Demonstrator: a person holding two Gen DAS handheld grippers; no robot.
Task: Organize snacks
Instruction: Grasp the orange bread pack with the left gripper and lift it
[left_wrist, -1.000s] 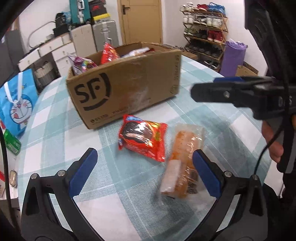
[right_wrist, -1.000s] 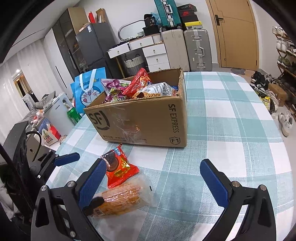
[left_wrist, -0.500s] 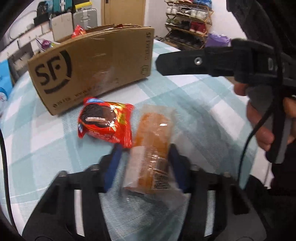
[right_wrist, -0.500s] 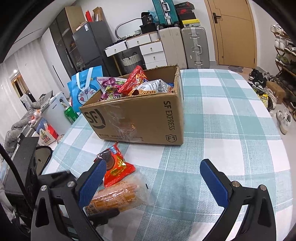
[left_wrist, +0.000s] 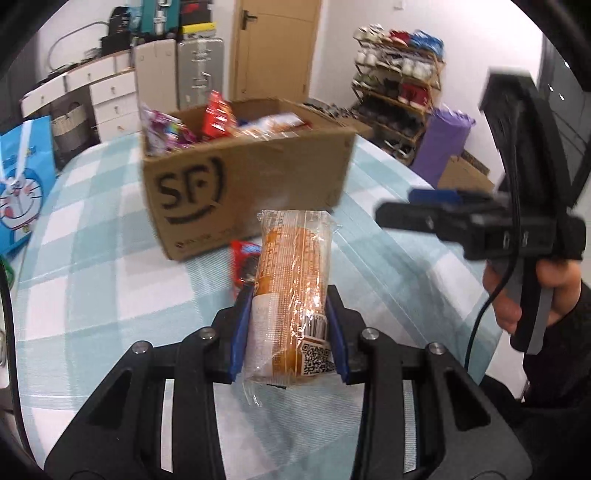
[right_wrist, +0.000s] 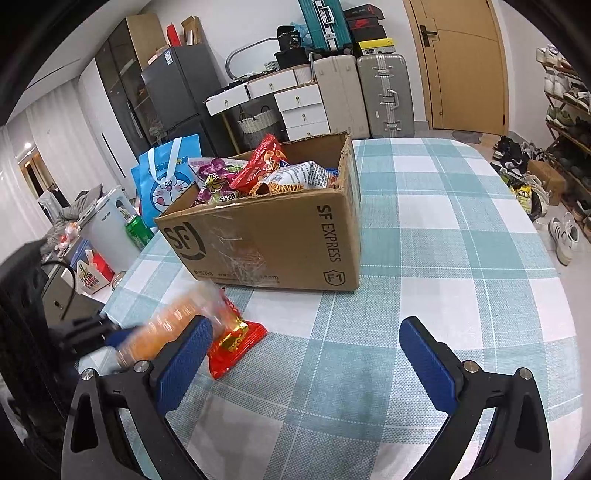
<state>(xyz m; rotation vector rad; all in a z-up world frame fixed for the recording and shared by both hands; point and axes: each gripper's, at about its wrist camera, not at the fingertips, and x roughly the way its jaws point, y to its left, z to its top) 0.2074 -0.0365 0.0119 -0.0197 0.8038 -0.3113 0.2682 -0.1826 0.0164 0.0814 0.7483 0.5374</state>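
1 cardboard box, 1 orange snack pack, 1 red cookie packet, 2 suitcases.

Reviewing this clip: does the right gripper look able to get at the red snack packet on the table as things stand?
Probably yes. The right gripper is open and holds nothing, and the red snack packet lies flat just beside its left finger, uncovered from above. The orange snack, in the left gripper, hangs close by.

red pack mostly hidden behind the bread in the left tongs; bread's blurry in right view.

An orange clear-wrapped snack is pinched lengthwise off the table; a red packet lies before the snack-filled cardboard box.
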